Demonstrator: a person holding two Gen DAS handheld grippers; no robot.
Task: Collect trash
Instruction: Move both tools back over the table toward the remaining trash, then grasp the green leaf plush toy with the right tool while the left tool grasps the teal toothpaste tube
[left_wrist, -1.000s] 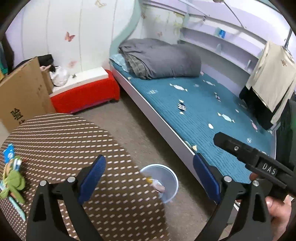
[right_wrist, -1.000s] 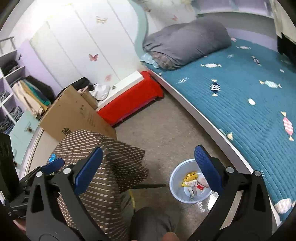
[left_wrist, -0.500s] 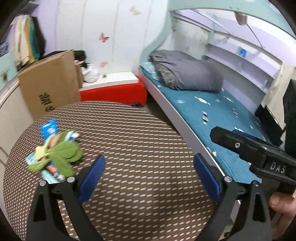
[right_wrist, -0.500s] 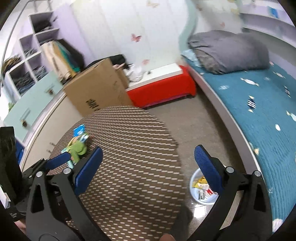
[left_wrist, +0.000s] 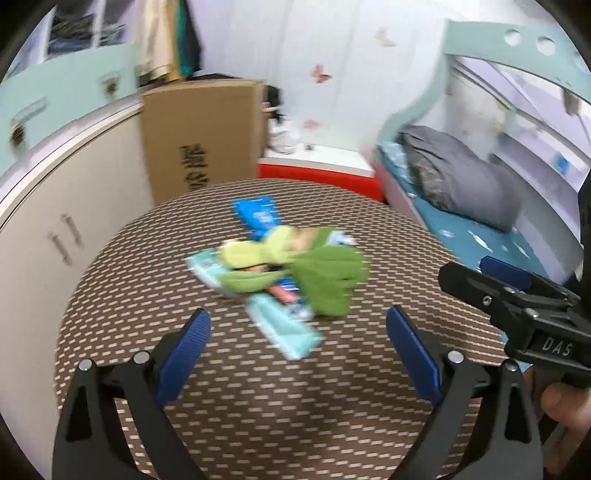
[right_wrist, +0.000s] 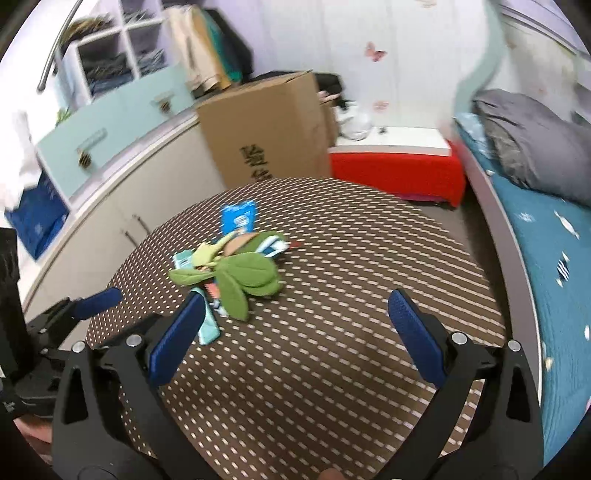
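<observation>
Left gripper (left_wrist: 297, 330): low in the left wrist frame, over the table. Its blue pads are wide apart and there is nothing between them.

Right gripper (right_wrist: 293, 319): low in the right wrist frame, also over the table. It is wide open too and has hold of nothing.

Table (left_wrist: 258, 406): round, brown with little pale dashes. The part near both grippers is bare.

Pale teal packet (left_wrist: 284, 326): the nearest bit of trash, just past the left gripper's pads, in the middle of the frame. It is long and thin. Its long side runs from the lower right up to the upper left, under the heap.

Trash pile (right_wrist: 232, 269): middle of the table, left of center in the right wrist frame. Wrappers lie flat with a green leaf-shaped thing (right_wrist: 245, 278) on top. The leaves spread out; the longest one points down toward the grippers.

Blue packet (right_wrist: 238, 218): at the far end of the pile. Its long side points away, toward the cardboard box (right_wrist: 266, 129).

How far along: I think the picking up from the table has not begun. All this trash is left to grab. No bin shows in either frame.
</observation>
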